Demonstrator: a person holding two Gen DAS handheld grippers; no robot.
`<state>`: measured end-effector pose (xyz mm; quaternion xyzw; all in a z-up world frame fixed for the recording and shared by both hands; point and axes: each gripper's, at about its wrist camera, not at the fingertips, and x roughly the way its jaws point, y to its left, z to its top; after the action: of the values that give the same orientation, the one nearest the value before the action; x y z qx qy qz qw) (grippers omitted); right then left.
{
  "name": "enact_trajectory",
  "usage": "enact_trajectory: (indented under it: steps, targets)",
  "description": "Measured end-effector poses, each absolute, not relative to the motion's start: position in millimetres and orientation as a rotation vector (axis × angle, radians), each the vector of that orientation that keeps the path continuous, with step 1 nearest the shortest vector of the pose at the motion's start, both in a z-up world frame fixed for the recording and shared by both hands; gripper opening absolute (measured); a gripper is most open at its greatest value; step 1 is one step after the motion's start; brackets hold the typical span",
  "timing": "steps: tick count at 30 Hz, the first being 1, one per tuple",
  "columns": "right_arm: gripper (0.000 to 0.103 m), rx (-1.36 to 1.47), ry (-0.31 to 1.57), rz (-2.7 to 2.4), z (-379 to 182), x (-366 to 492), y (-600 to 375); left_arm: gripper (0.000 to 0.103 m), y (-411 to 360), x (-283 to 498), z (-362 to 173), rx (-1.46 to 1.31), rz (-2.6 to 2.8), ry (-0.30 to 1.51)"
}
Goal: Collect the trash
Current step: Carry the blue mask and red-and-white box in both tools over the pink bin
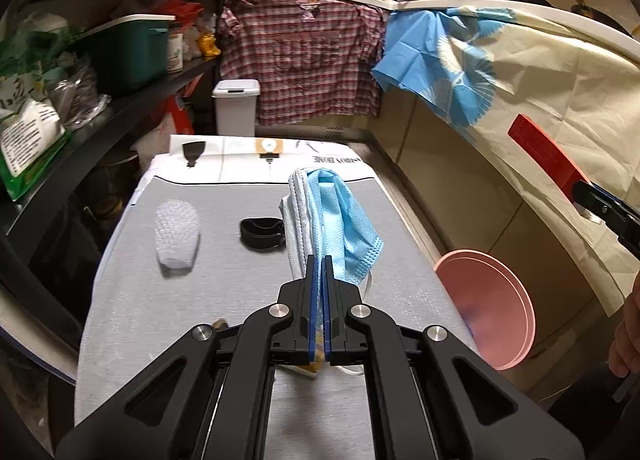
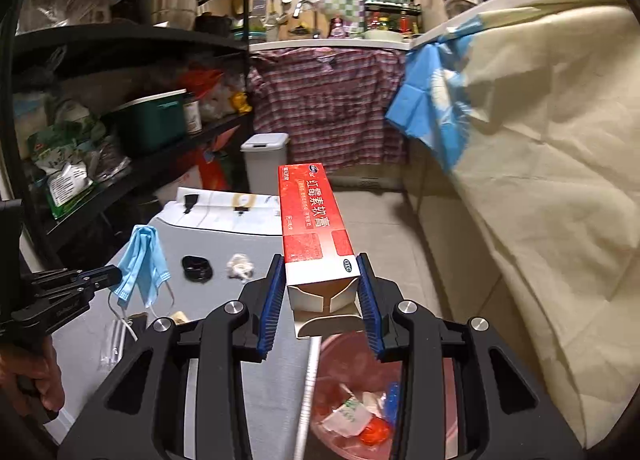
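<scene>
My left gripper [image 1: 319, 260] is shut on a blue and white face mask [image 1: 332, 216] and holds it above the grey table [image 1: 224, 300]. The mask also shows at the left of the right wrist view [image 2: 142, 260]. My right gripper [image 2: 322, 280] is shut on a red and white medicine box [image 2: 314, 228], held over a pink bin [image 2: 344, 364] that holds several scraps. The box [image 1: 548, 156] and bin [image 1: 488, 300] also show at the right of the left wrist view. On the table lie a bubble-wrap wad [image 1: 178, 234] and a black strap [image 1: 262, 234].
Black shelves [image 1: 120, 108] crowded with bags and a green box stand left of the table. A white lidded bin [image 1: 236, 106] stands beyond it. A cloth-draped counter [image 2: 540, 180] runs along the right. A crumpled tissue [image 2: 240, 265] and small clutter lie on the table.
</scene>
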<state>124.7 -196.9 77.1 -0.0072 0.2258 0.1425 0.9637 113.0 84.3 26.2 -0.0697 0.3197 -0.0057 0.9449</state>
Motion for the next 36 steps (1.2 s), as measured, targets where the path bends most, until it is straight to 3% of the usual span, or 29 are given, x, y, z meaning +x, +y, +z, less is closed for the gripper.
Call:
enact_trajectory:
  steps: [36]
  targets:
    - [0.036, 0.062, 0.582, 0.133, 21, 138, -284, 0.002, -71, 152, 17, -0.07, -0.321, 0.667]
